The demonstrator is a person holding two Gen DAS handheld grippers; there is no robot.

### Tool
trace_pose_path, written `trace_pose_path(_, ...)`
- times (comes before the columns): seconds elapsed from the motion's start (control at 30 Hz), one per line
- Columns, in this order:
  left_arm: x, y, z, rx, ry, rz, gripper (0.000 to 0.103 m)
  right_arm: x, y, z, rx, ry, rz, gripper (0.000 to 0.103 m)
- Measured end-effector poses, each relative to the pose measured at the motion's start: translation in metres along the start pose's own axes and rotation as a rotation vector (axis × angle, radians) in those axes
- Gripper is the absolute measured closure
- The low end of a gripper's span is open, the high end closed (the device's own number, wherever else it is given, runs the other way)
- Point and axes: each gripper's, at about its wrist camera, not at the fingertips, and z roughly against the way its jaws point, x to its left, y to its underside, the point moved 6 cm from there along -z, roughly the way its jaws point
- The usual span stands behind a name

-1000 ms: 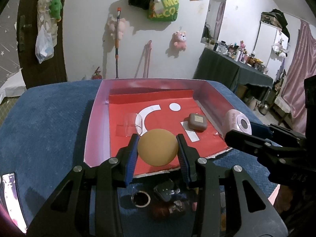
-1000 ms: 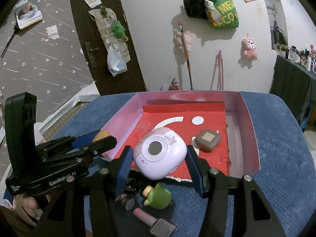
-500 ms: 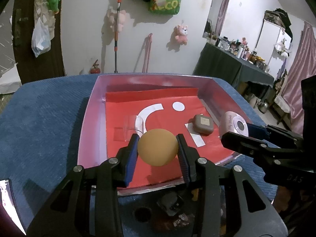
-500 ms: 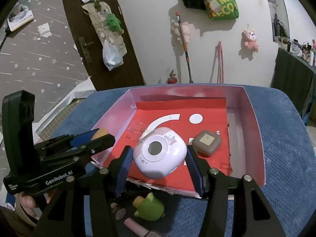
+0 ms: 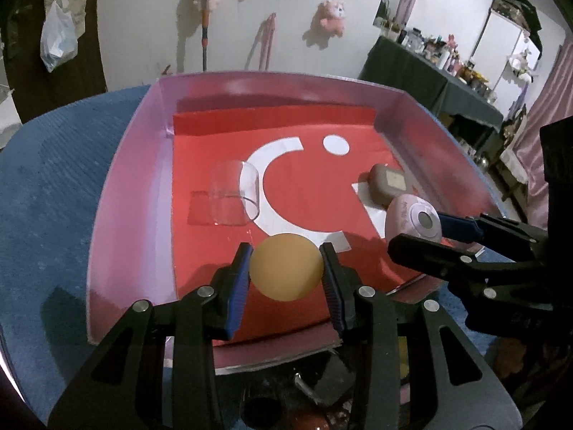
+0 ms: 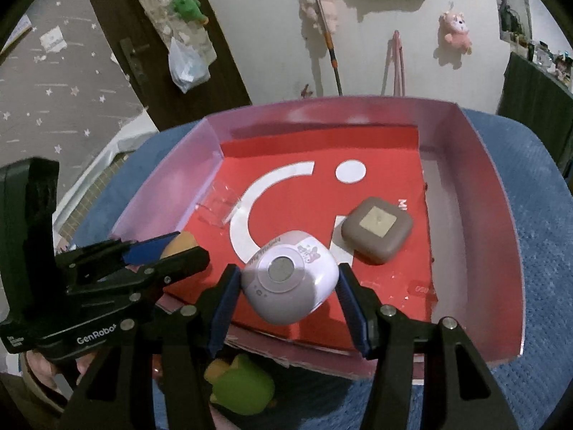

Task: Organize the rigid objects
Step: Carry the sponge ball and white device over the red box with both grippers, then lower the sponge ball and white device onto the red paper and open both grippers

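Note:
My left gripper (image 5: 285, 263) is shut on an orange-tan ball (image 5: 285, 267), held over the near part of the red floor of a pink-walled tray (image 5: 132, 165). Seen from the right wrist, that ball (image 6: 181, 243) peeks out between the left fingers at the tray's left side. My right gripper (image 6: 288, 288) is shut on a rounded pink and white gadget with a round grey window (image 6: 288, 281), also over the tray's near edge; from the left wrist the gadget (image 5: 412, 216) appears at the right. A brown square case (image 6: 376, 229) and a clear plastic cup on its side (image 5: 232, 193) lie in the tray.
The tray (image 6: 501, 236) sits on a blue cloth-covered surface (image 5: 53, 186). In front of the tray's near edge lie small loose items, among them a green toy (image 6: 240, 387) and dark pieces (image 5: 322, 383). A hand (image 6: 46, 365) holds the left gripper.
Both grippers have moved forward and down over the tray, each still holding its object. The tray now fills more of both views, and the loose items have slid toward the bottom edge.

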Motion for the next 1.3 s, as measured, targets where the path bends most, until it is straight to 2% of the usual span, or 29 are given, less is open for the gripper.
trace_pose_path(0.4,0.017,0.004,-0.022,0.072,-0.003,0.047,0.067,-0.007,0.002,-0.023,0.070,0.010,-0.010,0.046)
trace_pose_path(0.73,0.017,-0.008,-0.030,0.064,-0.035,0.048,0.067,-0.021,-0.003,-0.031,0.067,0.031,-0.031,0.046)
trace_pose_path(0.93,0.020,-0.014,-0.037,0.024,-0.091,0.033,0.067,-0.024,-0.010,-0.034,0.036,0.053,-0.033,0.045)
trace_pose_path(1.3,0.023,-0.016,-0.037,0.021,-0.094,0.032,0.067,-0.031,-0.015,-0.036,0.003,0.124,-0.031,0.045)
